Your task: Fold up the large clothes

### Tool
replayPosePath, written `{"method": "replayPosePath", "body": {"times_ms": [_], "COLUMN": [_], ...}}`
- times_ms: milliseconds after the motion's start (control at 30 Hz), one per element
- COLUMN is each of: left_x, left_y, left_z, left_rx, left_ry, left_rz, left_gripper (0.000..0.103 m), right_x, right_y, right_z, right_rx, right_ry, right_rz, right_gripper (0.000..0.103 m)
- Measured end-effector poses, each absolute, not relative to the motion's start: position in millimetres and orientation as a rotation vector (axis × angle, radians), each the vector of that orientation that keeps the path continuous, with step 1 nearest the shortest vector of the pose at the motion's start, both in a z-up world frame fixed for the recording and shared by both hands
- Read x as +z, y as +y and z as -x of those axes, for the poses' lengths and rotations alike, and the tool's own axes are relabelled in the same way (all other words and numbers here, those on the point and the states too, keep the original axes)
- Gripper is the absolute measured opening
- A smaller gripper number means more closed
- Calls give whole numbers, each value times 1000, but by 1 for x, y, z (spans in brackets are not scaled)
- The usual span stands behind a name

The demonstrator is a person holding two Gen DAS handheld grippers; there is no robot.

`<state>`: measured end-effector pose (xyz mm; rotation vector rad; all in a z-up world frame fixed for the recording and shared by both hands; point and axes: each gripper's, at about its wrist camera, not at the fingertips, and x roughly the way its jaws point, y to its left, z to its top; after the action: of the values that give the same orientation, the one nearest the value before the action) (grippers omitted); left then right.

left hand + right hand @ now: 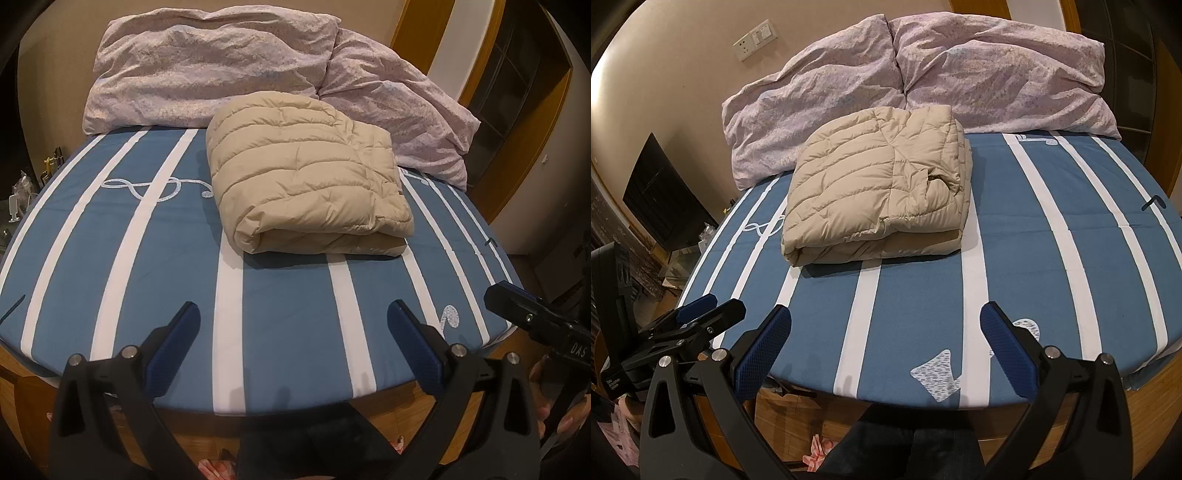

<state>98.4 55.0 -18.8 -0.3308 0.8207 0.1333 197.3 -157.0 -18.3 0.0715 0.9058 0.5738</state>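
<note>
- Left gripper: jaws spread wide, nothing between them; blue-padded fingers held over the near edge of the bed, clear of the sheet.
- Right gripper: likewise wide apart and empty, its fingers over the near edge of the mattress (each tool also shows at the margin of the other's view).
- Hand: part of a hand is visible at the right margin of the left wrist view, on the handle of the right tool.
- Beige quilted down jacket: folded into a compact, roughly rectangular bundle, lying flat on the bed well apart from both grippers. Rolled fold edge faces the near side; a small dark opening shows on its right side in the right wrist view.
- Bedsheet: blue with white lengthwise stripes and pale musical-note motifs; surface smooth around the bundle.
- Pink patterned pillows: two, crumpled, side by side at the head of the bed against the wall; the far edge of the jacket lies just beside or against them (contact cannot be confirmed).
- Wall switch plate: mounted above the pillows, left side.
- Wooden bed frame: visible beneath the sheet's near edge.
</note>
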Motion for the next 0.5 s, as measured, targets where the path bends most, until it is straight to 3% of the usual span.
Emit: {"method": "replayPosePath", "body": {"times_ms": [500], "left_x": [-20], "left_y": [56], "left_z": [-101], "left_rx": [137], "left_ry": [830], "left_rz": [334], "left_gripper": [101], "right_x": [-20], "right_y": [-152], "right_z": [-197], "right_rx": [577], "right_ry": [915], "right_rz": [-71], "right_gripper": [102]}}
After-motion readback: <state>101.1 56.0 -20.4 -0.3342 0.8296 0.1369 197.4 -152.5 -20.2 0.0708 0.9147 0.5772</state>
